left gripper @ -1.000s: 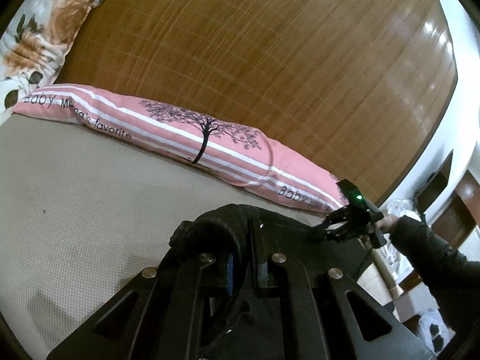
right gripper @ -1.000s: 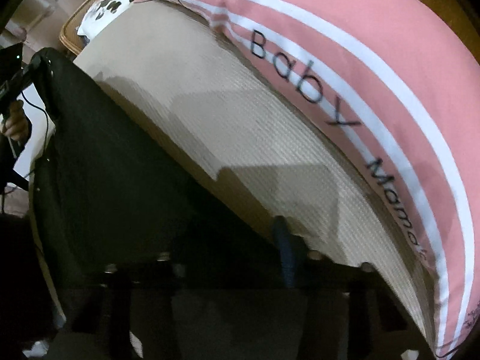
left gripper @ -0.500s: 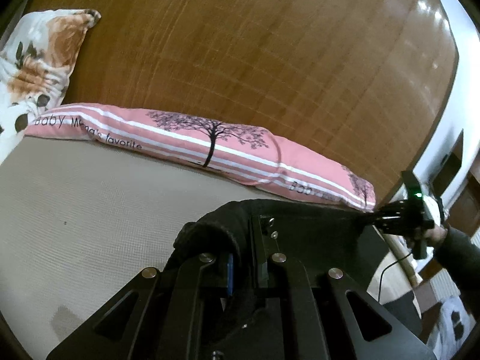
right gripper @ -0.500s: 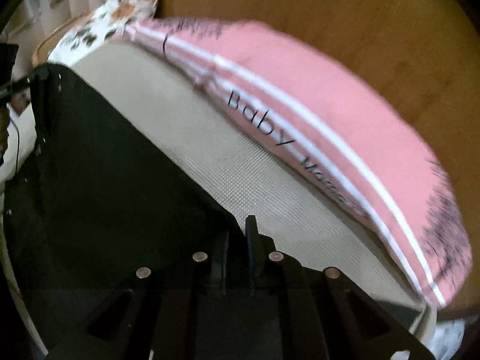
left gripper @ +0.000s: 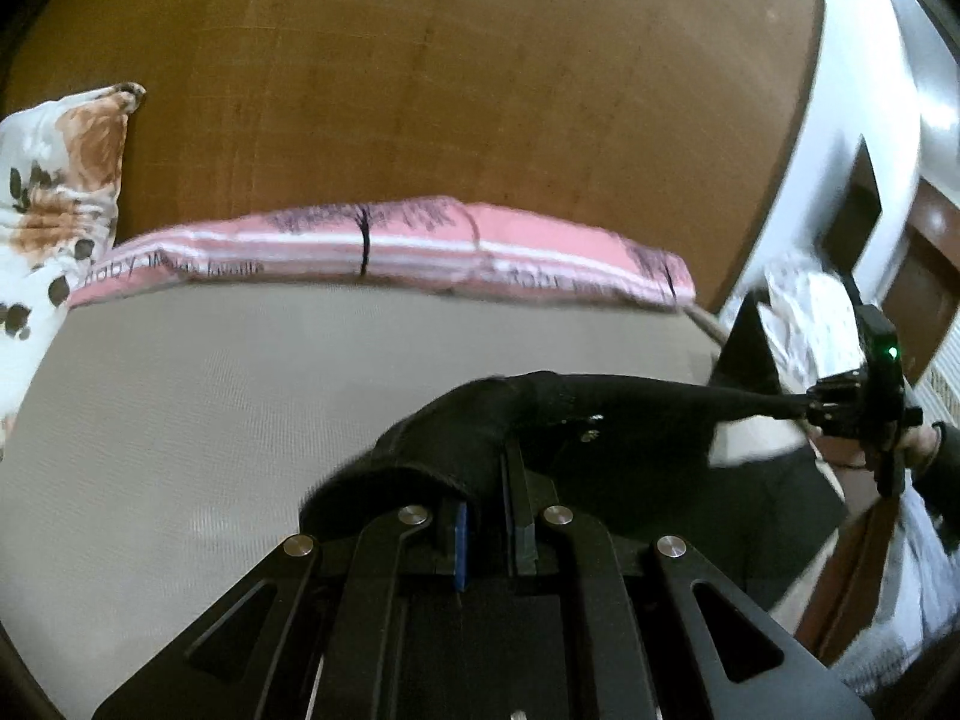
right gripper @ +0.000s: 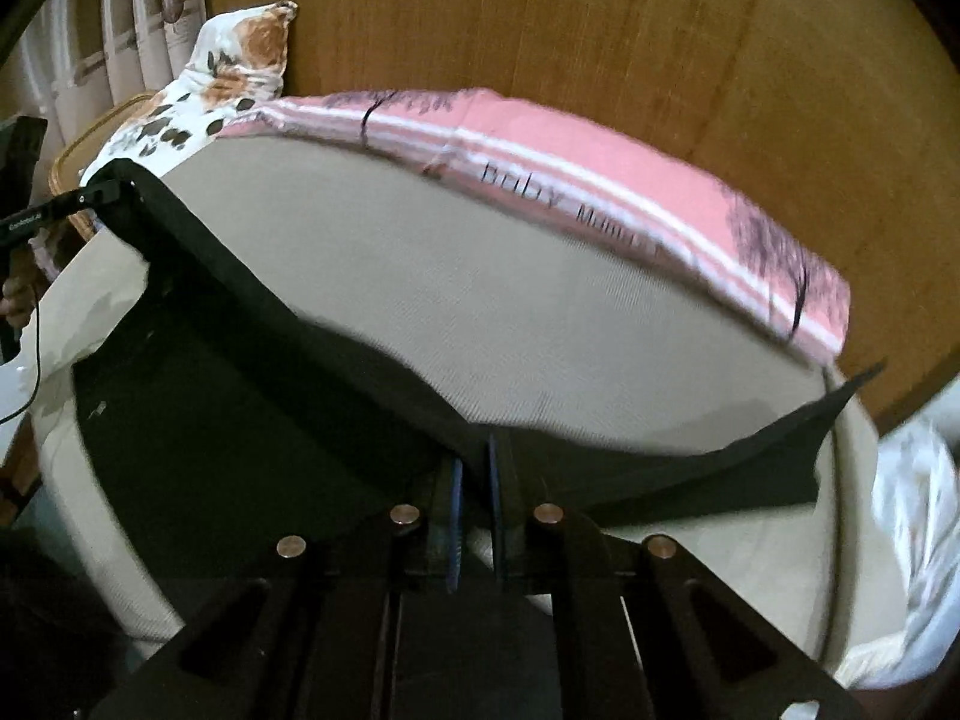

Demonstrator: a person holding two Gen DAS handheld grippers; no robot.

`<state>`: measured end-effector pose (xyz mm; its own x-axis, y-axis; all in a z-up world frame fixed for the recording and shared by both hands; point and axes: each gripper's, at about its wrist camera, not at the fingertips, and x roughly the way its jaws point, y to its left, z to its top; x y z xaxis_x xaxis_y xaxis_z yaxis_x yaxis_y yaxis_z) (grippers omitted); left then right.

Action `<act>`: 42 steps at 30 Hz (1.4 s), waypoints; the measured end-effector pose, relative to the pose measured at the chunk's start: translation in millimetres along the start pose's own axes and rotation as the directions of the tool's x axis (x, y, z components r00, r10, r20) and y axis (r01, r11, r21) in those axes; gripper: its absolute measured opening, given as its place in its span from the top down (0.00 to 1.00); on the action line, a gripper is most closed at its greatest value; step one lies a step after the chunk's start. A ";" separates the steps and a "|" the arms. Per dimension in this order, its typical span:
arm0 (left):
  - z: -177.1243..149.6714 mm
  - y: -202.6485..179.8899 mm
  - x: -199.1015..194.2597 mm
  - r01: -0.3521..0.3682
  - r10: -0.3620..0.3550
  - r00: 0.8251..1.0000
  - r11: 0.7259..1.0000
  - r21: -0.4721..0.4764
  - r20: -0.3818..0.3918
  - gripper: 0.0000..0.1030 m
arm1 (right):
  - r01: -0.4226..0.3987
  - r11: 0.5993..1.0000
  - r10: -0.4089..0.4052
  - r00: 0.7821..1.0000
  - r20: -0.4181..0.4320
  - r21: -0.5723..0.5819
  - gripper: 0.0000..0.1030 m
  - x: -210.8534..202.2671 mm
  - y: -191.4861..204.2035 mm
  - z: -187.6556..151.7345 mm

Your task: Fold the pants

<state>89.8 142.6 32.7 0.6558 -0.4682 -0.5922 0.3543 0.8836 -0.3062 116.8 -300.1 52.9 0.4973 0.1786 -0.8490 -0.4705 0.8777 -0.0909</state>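
The black pants (left gripper: 600,420) hang stretched between my two grippers above the beige bed (left gripper: 210,420). My left gripper (left gripper: 489,468) is shut on one end of the waistband, bunched over its fingers. My right gripper (right gripper: 474,456) is shut on the other end. In the right wrist view the pants (right gripper: 240,360) run as a taut edge to the left gripper (right gripper: 102,195) at far left, and a loose flap (right gripper: 750,462) trails right. In the left wrist view the right gripper (left gripper: 798,408) holds the cloth at far right.
A pink striped pillow (left gripper: 420,246) lies along the wooden headboard (left gripper: 420,90). A floral pillow (left gripper: 54,192) sits at the left. White bedding (right gripper: 912,540) is piled off the bed's right edge. A wall and dark furniture (left gripper: 870,228) stand to the right.
Both grippers have lifted and drawn apart, pulling the pants taut between them. The right gripper has swung from close over the pillow to a higher view of the whole bed.
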 end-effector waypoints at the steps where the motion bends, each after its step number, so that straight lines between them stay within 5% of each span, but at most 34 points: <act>1: -7.2 -1.5 -2.9 0.004 -0.004 1.000 1.000 -0.004 -0.013 0.92 | -0.012 1.000 0.012 1.000 -0.014 0.021 0.95 -0.6 5.3 -12.4; 11: -104.9 -6.7 1.4 -0.057 0.057 0.974 0.998 0.006 -0.218 0.90 | -0.054 0.990 0.069 0.990 -0.120 0.129 0.95 22.7 47.9 -111.0; 18: -125.5 -12.7 13.1 -0.137 0.146 0.947 0.989 0.051 -0.285 0.81 | 0.012 0.994 0.007 0.983 -0.182 0.106 0.89 43.8 68.4 -131.4; 23: -126.0 -9.1 2.3 -0.219 0.207 0.925 0.976 -0.003 -0.319 0.53 | 0.033 0.986 -0.003 0.984 -0.177 0.163 0.71 37.8 73.4 -130.1; 27: -129.9 3.3 -14.9 -0.197 0.132 0.938 0.963 -0.182 -0.321 0.50 | 0.003 0.972 0.029 0.991 -0.132 0.236 0.65 20.6 72.4 -132.7; 32: -147.5 12.6 -33.7 -0.096 -0.028 0.961 0.898 -0.430 -0.274 0.50 | -0.076 0.923 0.106 0.993 -0.058 0.376 0.65 -5.1 65.2 -145.0; 42: -156.9 12.1 -3.7 -0.028 -0.145 0.964 0.780 -0.625 -0.224 0.50 | -0.138 0.790 0.201 0.979 -0.038 0.598 0.63 11.0 38.2 -183.9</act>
<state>-13.0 156.4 -85.8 0.4318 -0.5770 -0.6933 -0.1591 0.7079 -0.6882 -29.7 -346.4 -55.6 0.3643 0.3339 -0.8694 -0.0047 0.9342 0.3568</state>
